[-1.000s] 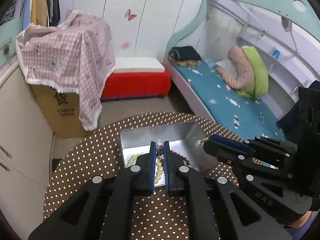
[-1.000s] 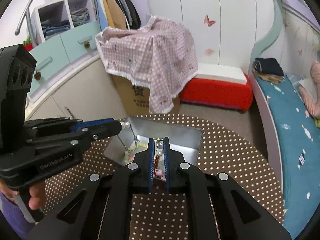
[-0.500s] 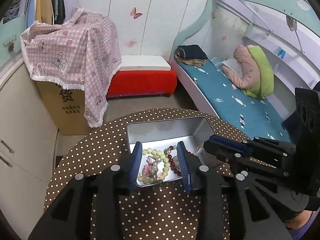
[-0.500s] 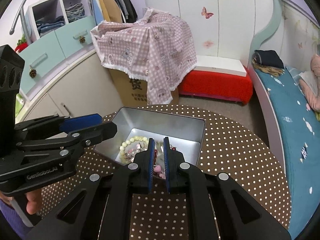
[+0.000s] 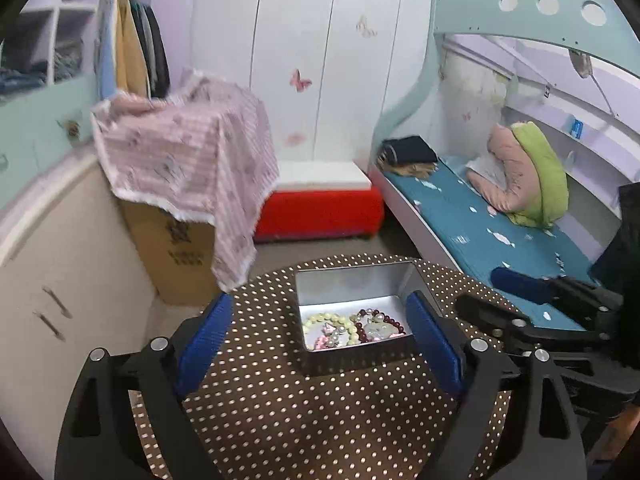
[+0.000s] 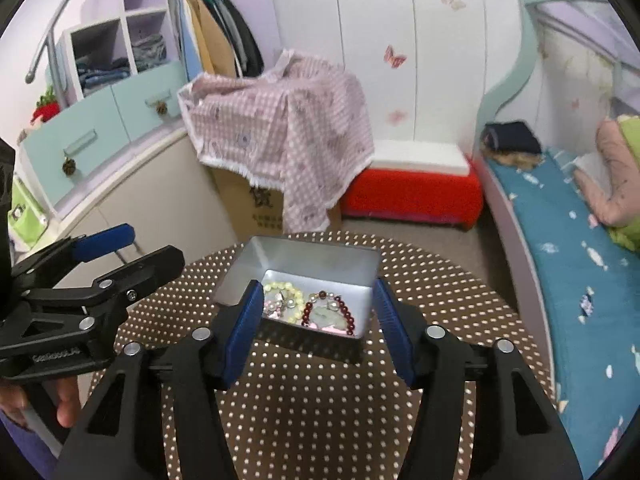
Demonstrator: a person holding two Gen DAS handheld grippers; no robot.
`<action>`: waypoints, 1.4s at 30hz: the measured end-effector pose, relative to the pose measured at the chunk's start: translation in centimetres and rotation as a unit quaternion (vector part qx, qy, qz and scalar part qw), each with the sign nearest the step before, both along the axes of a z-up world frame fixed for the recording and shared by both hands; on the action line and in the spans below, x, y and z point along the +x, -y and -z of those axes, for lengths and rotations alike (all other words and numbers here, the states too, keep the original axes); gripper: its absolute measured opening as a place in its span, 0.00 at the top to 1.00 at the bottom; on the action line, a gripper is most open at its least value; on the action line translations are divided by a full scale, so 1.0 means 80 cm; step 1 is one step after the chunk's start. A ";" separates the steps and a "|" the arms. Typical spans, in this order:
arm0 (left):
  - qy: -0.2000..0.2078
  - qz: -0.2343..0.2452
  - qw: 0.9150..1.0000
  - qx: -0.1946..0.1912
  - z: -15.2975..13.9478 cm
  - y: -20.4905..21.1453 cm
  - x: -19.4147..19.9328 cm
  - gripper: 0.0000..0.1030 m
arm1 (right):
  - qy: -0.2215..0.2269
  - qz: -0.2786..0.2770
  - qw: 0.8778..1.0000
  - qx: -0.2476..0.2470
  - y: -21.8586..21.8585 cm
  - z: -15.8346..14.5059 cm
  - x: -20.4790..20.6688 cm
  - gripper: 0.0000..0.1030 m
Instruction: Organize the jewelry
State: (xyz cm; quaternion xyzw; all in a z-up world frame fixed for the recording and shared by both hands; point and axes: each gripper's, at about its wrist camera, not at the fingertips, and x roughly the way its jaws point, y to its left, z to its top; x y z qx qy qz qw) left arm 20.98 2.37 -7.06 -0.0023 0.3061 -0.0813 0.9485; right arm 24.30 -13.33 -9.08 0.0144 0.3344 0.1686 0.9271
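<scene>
A silver metal tin point(image 5: 352, 280) point(image 6: 256, 268) stands on the round brown polka-dot table point(image 5: 320, 408) point(image 6: 328, 408). Inside lie a pale yellow bead bracelet point(image 5: 328, 322) point(image 6: 282, 294), a dark red bead bracelet with a pale pendant point(image 5: 376, 326) point(image 6: 330, 312) and a small pink piece. My left gripper point(image 5: 318, 336) is open and empty, held above the table in front of the tin; it also shows in the right wrist view point(image 6: 132, 248). My right gripper point(image 6: 316, 320) is open and empty, in front of the tin; it also shows in the left wrist view point(image 5: 500, 292).
A cardboard box under a pink checked cloth point(image 6: 288, 132) stands beyond the table, beside a red and white bench point(image 6: 412, 188). A bed with a blue mattress point(image 6: 580, 264) lies to the right. Cream cabinets point(image 5: 60, 280) stand to the left.
Both grippers have opened and let their jewelry go into the tin. Both have drawn back and up from the tin.
</scene>
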 end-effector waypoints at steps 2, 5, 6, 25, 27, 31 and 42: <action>0.015 -0.010 1.000 0.012 -0.008 0.003 -0.018 0.12 | 0.015 0.004 1.000 -0.001 0.004 -0.012 -0.023 0.42; 0.031 -0.028 0.999 0.029 -0.019 0.007 -0.044 0.12 | 0.039 0.009 0.999 -0.002 0.009 -0.030 -0.063 0.35; 0.036 -0.033 0.998 0.033 -0.023 0.009 -0.055 0.12 | 0.047 0.010 0.999 -0.003 0.011 -0.035 -0.075 0.33; 0.138 -0.037 0.989 0.028 -0.088 0.032 -0.225 0.07 | 0.159 0.053 0.986 -0.011 0.037 -0.117 -0.266 0.19; 0.147 -0.038 0.988 0.029 -0.093 0.033 -0.237 0.07 | 0.167 0.055 0.984 -0.015 0.036 -0.124 -0.279 0.19; 0.164 -0.046 0.985 0.029 -0.102 0.037 -0.259 0.07 | 0.190 0.062 0.980 -0.020 0.036 -0.137 -0.306 0.19; 0.207 -0.054 0.977 0.014 -0.118 0.043 -0.302 0.07 | 0.228 0.080 0.970 -0.022 0.042 -0.153 -0.347 0.15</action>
